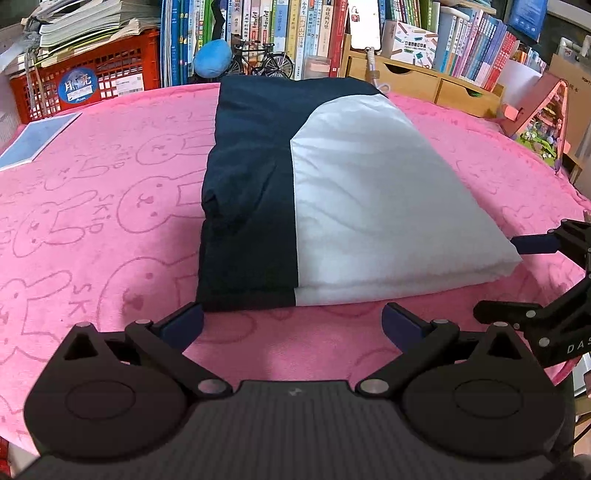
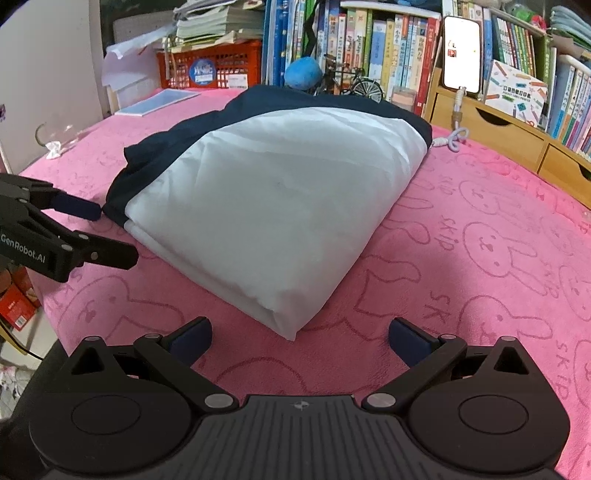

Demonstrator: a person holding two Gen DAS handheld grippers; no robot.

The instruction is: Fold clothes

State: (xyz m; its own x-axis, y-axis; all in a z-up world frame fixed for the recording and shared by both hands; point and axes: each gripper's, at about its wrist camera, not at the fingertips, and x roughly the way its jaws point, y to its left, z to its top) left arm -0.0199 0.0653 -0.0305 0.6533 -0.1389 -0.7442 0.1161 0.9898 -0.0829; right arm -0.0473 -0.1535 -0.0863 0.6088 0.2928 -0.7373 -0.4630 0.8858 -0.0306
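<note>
A folded navy and white garment [image 1: 332, 199] lies in a neat rectangle on the pink bunny-print blanket [image 1: 92, 221]. It also shows in the right wrist view [image 2: 273, 199]. My left gripper [image 1: 293, 325] is open and empty, just in front of the garment's near edge. My right gripper [image 2: 300, 338] is open and empty, just in front of the garment's white corner. The right gripper also shows at the right edge of the left wrist view [image 1: 517, 277], beside the garment. The left gripper shows at the left of the right wrist view [image 2: 114, 232].
A red crate [image 1: 85, 81], books, a blue ball [image 1: 212, 57], a toy bicycle [image 1: 262, 61], a phone [image 1: 364, 24] and wooden drawers [image 1: 424, 79] line the far edge. A blue notebook [image 1: 37, 138] lies at the far left. A cable [image 2: 456, 138] lies by the garment.
</note>
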